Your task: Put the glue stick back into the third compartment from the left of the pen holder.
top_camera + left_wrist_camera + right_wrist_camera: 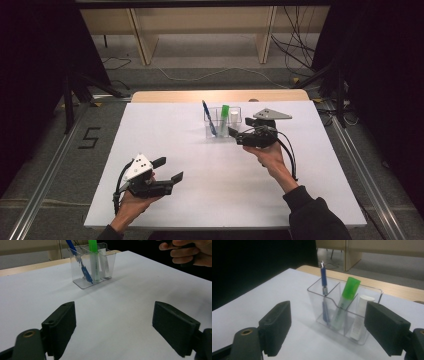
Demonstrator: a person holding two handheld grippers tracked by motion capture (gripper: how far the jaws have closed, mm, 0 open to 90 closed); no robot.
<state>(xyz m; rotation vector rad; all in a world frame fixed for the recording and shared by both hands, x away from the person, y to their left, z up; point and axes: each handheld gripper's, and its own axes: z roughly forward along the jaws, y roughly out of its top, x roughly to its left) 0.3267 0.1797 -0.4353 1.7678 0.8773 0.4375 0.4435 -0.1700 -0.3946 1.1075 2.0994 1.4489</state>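
Observation:
A clear plastic holder (222, 131) with compartments stands on the white table top (210, 190), toward the far middle. It holds a blue pen (208, 118), a green highlighter (224, 114) and a white tube (234, 118). My right gripper (241, 128) sits just right of the holder, open, nothing between its fingers. In the right gripper view the holder (317, 290), pen (323, 280), highlighter (348, 290) and tube (362, 312) lie beyond the open right gripper (327, 327). My left gripper (169, 169) rests open near the front left, well apart from the holder (110, 260).
The table's wooden far edge (220, 95) shows behind the white sheet. Past it stand wooden shelf legs (142, 40) and loose cables (295, 45) on the floor. The person's right hand (187, 252) appears at the top right of the left gripper view.

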